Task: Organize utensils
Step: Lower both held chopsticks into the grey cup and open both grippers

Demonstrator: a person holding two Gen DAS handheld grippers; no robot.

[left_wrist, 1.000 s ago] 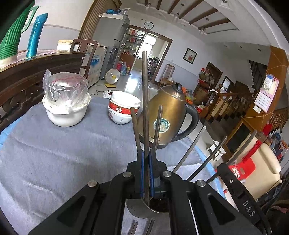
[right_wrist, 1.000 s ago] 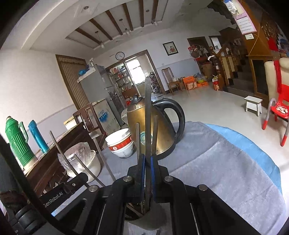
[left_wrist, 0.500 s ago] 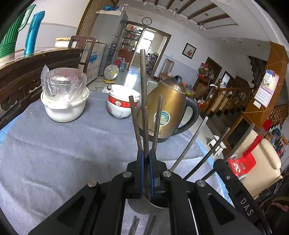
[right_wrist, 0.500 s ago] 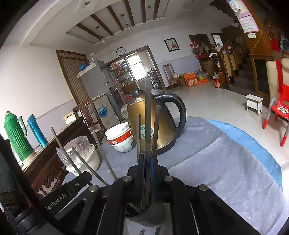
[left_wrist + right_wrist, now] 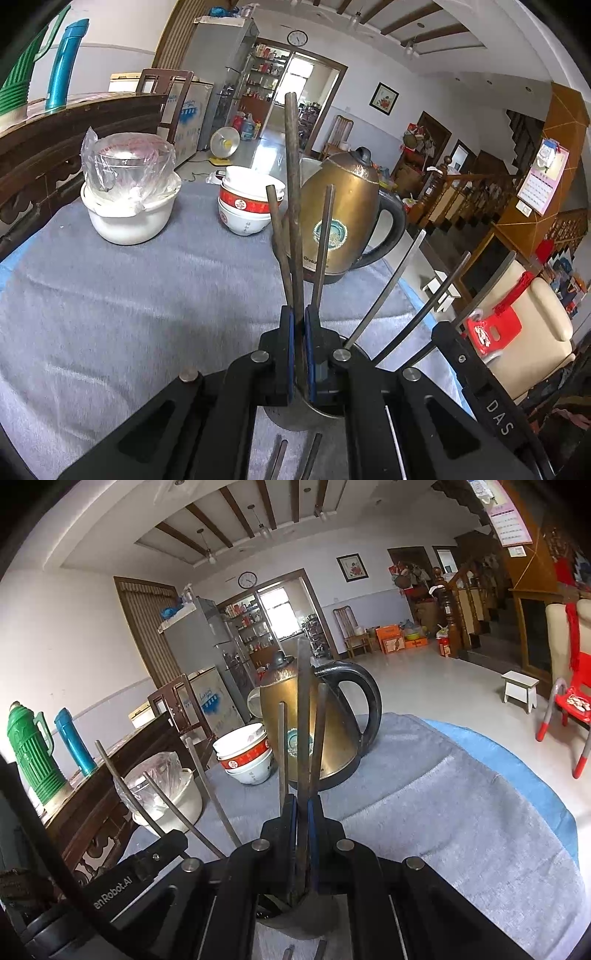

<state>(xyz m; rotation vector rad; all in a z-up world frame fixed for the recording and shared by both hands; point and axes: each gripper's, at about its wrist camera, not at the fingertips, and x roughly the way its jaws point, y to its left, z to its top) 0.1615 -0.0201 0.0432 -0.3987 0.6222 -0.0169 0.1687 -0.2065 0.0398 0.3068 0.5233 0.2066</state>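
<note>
My left gripper (image 5: 299, 325) is shut on a dark chopstick (image 5: 293, 192) that stands upright, its lower end inside a metal utensil cup (image 5: 306, 411) just below the jaws. Other chopsticks (image 5: 321, 243) lean in the cup. My right gripper (image 5: 302, 812) is shut on another dark chopstick (image 5: 303, 716), also upright over the same metal cup (image 5: 299, 919). Each gripper's body shows in the other's view with slanted chopsticks (image 5: 391, 284) beside it; the slanted chopsticks (image 5: 207, 794) also show in the right wrist view. Both grippers hover close together over the cup on the grey cloth.
A brass kettle (image 5: 343, 210) stands just beyond the cup. Stacked red-and-white bowls (image 5: 247, 210) and a white pot with a bagged glass lid (image 5: 129, 192) sit farther left on the grey tablecloth (image 5: 110, 295). The table edge falls away at right.
Both grippers have sunk slightly and tilted, bringing the held chopsticks lower into the cup. Both stay shut.
</note>
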